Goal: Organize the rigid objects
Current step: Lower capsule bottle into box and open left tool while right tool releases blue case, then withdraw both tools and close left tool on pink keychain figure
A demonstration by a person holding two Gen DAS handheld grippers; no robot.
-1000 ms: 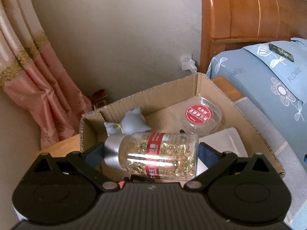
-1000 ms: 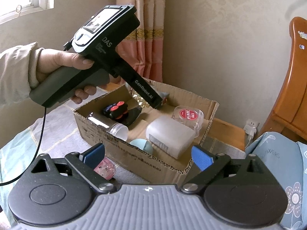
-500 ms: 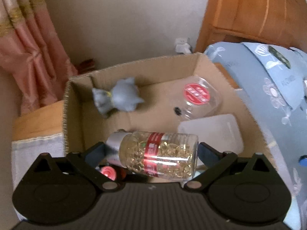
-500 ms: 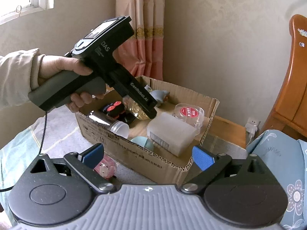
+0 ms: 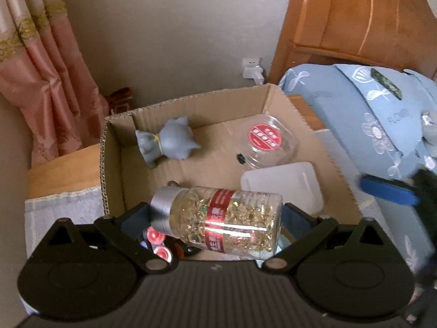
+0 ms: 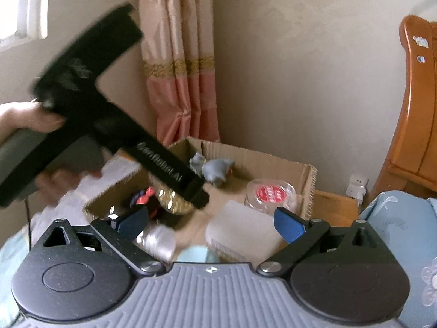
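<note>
Home bedroom. A wooden headboard (image 5: 363, 24) is seen up and to the right of the left gripper (image 5: 215, 216), with floral blue bedding (image 5: 363, 125) below it. Pink gold-trimmed curtains (image 5: 41, 82) hang to the upper left against a plain plastered wall. A wall socket with plug (image 5: 252, 67) is seen straight ahead, beyond a cardboard box (image 5: 191, 109) of household oddments.

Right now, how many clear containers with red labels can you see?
2: the capsule bottle held sideways in the left gripper above the box, and a round jar lying inside it. Others may be hidden.
</note>
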